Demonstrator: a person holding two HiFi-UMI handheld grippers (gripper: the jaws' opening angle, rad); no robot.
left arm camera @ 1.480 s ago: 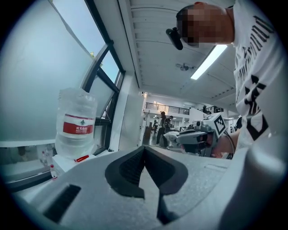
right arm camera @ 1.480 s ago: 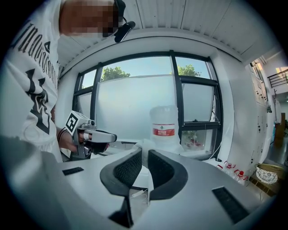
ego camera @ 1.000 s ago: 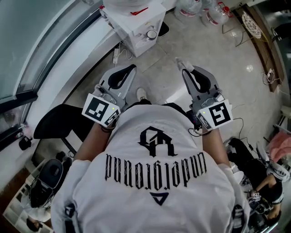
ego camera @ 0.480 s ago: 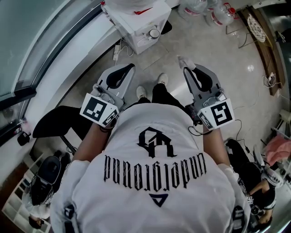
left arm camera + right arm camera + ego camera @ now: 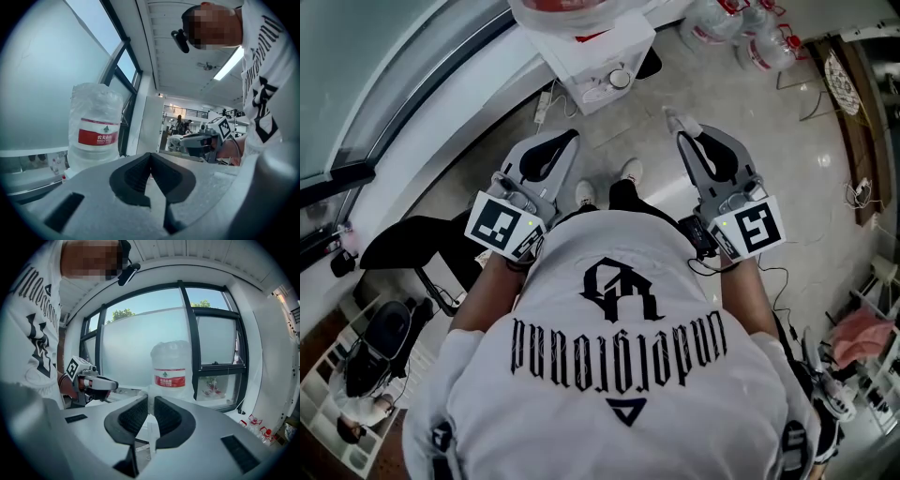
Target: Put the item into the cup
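Observation:
My right gripper (image 5: 682, 138) is held out over the floor, shut on a small whitish item (image 5: 677, 119) that sticks out past its tips. In the right gripper view the item (image 5: 151, 430) shows as a pale translucent strip pinched between the dark pads (image 5: 131, 417). My left gripper (image 5: 570, 141) is level with it on the left, shut, with nothing between its jaws, which meet at the tip (image 5: 150, 155). No cup shows in any view.
A white water dispenser (image 5: 602, 58) with a large bottle (image 5: 169, 366) on top stands just ahead by the window wall. Spare water bottles (image 5: 727, 23) lie on the floor at the back right. A black chair (image 5: 408, 251) is at my left, and cables trail at the right.
The person has stepped forward, a foot now showing between the grippers. The dispenser has drawn closer. Both grippers keep the same pose, the item still in the right one.

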